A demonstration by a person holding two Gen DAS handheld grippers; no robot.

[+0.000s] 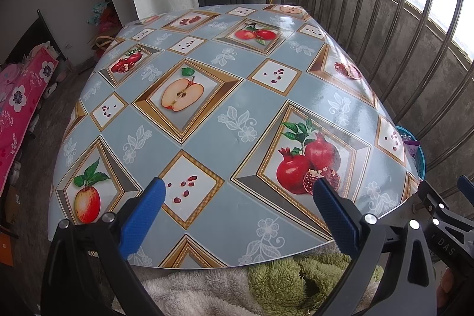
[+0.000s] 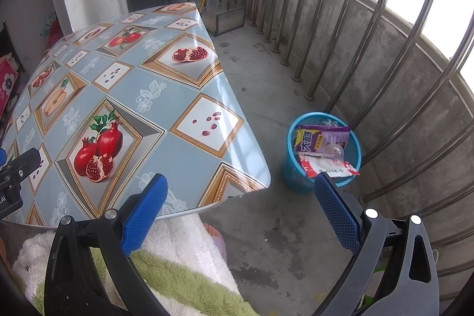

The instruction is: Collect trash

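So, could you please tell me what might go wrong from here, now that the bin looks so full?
1. The blue wastebasket is heaped: the red-and-white wrapper overhangs its rim and could slide onto the floor.
2. The right tool is open beside the basket; a knock might tip it.
3. The clear plastic piece rests loosely on top.

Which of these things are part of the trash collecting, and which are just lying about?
Part of the job:
blue bin
wrappers inside it
left gripper, open
right gripper, open

Just there:
table
fluffy blanket
railing bars
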